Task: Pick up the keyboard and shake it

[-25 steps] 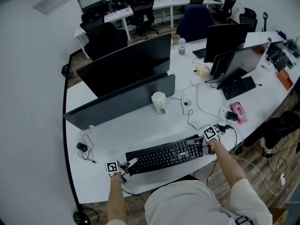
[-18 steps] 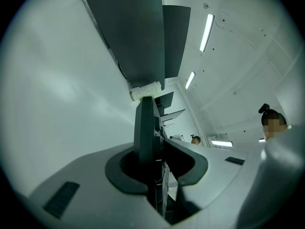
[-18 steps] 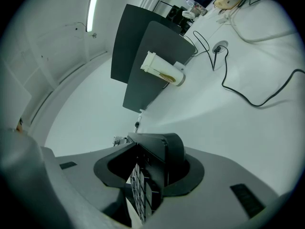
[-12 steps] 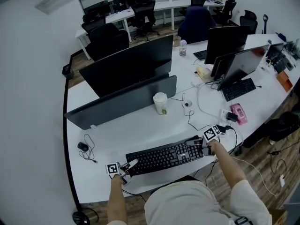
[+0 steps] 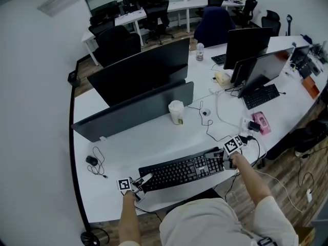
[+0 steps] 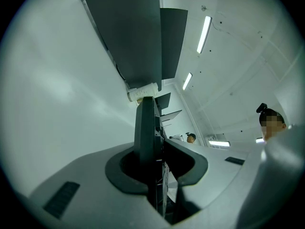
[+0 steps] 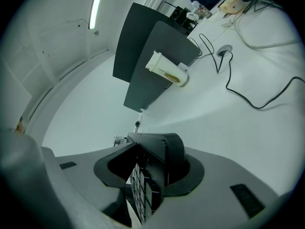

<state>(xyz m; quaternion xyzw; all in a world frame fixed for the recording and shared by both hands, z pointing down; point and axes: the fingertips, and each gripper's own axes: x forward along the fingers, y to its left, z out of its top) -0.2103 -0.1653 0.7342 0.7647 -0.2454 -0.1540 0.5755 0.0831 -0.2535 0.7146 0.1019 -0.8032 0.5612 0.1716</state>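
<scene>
The long black keyboard (image 5: 182,171) is seen lying lengthwise near the front edge of the white curved desk (image 5: 154,140), spanned between the two tongs. The left gripper (image 5: 142,180) is clenched on the keyboard's left end; in the left gripper view the slab (image 6: 145,128) is shown edge-on, pinched between the jaws. The right gripper (image 5: 223,161) is clamped on the right end, and in the right gripper view the keyed corner (image 7: 151,163) is seen seated between its jaws. Compared with the head view a second earlier, almost nothing has been altered: the keyboard is found in nearly the same place and at the same slant, both grips have been kept, and only a slight drift of the whole scene is noticed, which is better put down to the head camera than to the hands. Whether the keyboard has been raised clear of the desk cannot be told from these views. It is judged that the grasp is settled and the shake has not yet been begun. The white paper cup (image 5: 176,112) and the thin black cable (image 5: 207,129) behind it are well apart from the keyboard, so a shake would likely be unobstructed.
</scene>
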